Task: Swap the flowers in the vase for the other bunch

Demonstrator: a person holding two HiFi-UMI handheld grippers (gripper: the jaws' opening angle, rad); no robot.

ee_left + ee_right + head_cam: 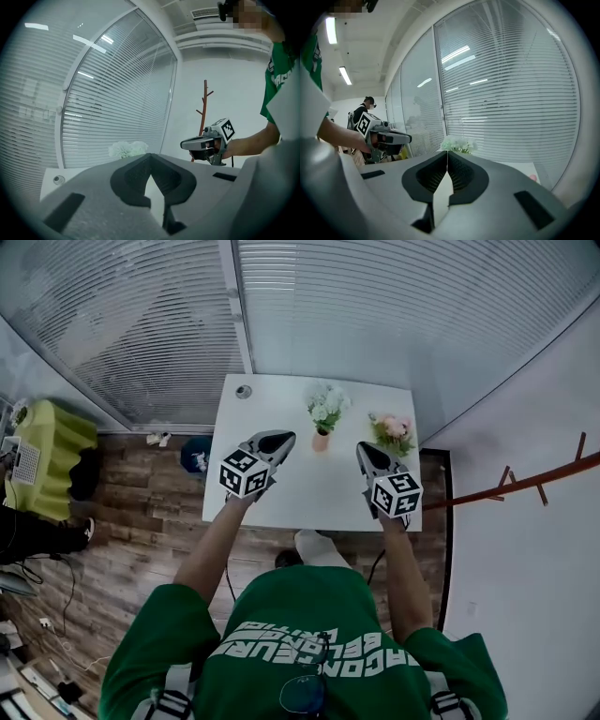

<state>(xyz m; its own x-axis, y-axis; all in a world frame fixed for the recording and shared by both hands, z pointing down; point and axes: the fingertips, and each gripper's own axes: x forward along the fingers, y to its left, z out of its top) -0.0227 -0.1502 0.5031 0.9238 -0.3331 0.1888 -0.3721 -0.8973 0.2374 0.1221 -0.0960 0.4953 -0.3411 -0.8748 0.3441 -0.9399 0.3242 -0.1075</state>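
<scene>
**Grippers.** The left gripper and the right gripper are held above the near half of the white worktop. In each gripper view the fingers are pressed together, with nothing between them.

**Task items.** The white flowers are seated upright in the small vase toward the far middle of the worktop. The pink bunch is laid flat to the right of the vase, near it but apart, just beyond the tip of the right gripper. No step of the swap is judged to be done.

**Risks noted.**
1. The vase is narrow and is judged top-heavy under its blooms. If the stems are drawn out at a slant, or the vase is not steadied by the other gripper, it could be tipped over.
2. Should either gripper be brought in with its fingers unopened, the flowers would be pushed rather than gripped, and the vase could be knocked.
3. The pink bunch is placed close to the right edge of the worktop. A glancing touch from the right gripper could slide it off.
4. A pinch taken on the blooms instead of the stems would be expected to crush or shed them.
5. The two targets are set close together, so the grippers could be fouled against each other.

Whether water is held in the vase cannot be told.
</scene>
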